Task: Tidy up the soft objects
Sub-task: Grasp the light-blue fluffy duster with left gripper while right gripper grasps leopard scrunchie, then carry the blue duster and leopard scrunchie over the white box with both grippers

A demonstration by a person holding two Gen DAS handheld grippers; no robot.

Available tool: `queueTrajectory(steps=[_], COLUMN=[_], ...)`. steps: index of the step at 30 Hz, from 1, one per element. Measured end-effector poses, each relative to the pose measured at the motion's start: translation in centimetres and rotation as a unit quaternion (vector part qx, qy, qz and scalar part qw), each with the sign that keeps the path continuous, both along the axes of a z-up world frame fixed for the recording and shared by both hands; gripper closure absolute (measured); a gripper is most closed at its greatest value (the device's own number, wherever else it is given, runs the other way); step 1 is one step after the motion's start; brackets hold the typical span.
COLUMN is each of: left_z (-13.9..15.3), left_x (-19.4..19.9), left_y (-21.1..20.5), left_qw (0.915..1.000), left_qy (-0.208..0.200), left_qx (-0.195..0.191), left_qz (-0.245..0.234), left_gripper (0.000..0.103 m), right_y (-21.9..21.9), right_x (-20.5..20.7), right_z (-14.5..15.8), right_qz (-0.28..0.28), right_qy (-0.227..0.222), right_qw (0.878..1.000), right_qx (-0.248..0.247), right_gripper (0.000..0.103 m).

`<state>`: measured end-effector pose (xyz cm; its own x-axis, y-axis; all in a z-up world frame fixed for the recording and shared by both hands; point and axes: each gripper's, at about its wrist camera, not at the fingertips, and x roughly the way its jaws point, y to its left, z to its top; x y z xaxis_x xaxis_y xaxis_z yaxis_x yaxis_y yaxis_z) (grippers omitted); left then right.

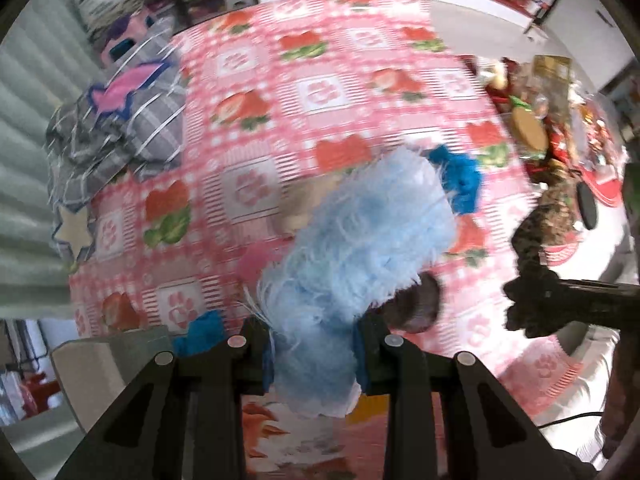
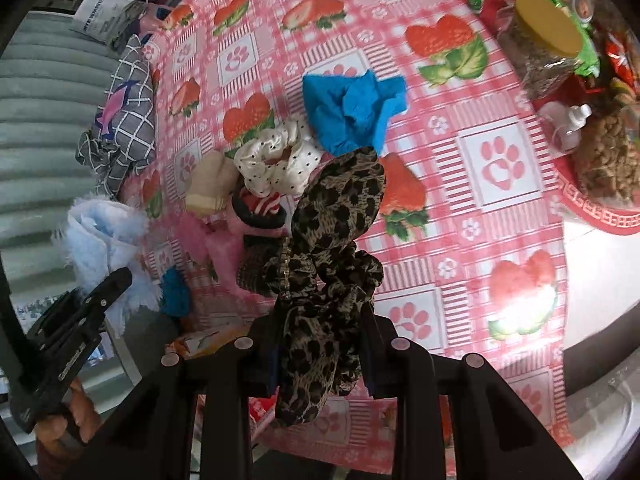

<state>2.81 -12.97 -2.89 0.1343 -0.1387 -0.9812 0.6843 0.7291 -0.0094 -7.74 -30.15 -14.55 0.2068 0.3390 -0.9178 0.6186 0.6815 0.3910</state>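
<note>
Strawberry-check tablecloth (image 2: 472, 200); L jaws round fluffy blue fabric (image 1: 360, 248), R round leopard scrunchie (image 2: 328, 280).

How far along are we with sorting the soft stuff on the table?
Nothing looks clearly sorted yet. In hand: the left gripper is shut on the fluffy light-blue cloth, and the right gripper is shut on the leopard-print scrunchie. Left on the tablecloth: the blue cloth, the polka-dot scrunchie, a beige piece and pink items, loosely heaped.
</note>
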Motion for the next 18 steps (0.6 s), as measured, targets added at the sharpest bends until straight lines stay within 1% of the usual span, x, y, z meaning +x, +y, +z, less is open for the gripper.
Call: queueTrajectory(steps=[4, 8, 12, 18], left_z=[1.1, 1.5, 1.7, 1.7], left_x=[-2.2, -4.4, -6.7, -10.1], left_y=[-2.4, -4.2, -5.6, -6.9], left_qw=[0.9993, 0.9977, 0.9951, 0.9905], left_qy=[0.002, 0.007, 0.011, 0.015], left_qx=[-0.015, -0.021, -0.028, -0.027], left_qz=[-0.034, -0.064, -0.094, -0.134], left_gripper=[0.07, 0.07, 0.07, 0.07], right_y=[-0.4, -0.8, -1.3, -1.9], right_x=[-1.0, -2.4, -4.0, -6.1], right_z=[1.2, 2.0, 2.0, 1.5], right_qz=[0.008, 0.014, 0.011, 0.009], right_qy=[-0.002, -0.001, 0.002, 0.009], right_qw=[1.0, 0.999, 0.999, 0.999], right_qx=[-0.029, -0.049, -0.051, -0.047], right_gripper=[0.072, 0.072, 0.072, 0.072])
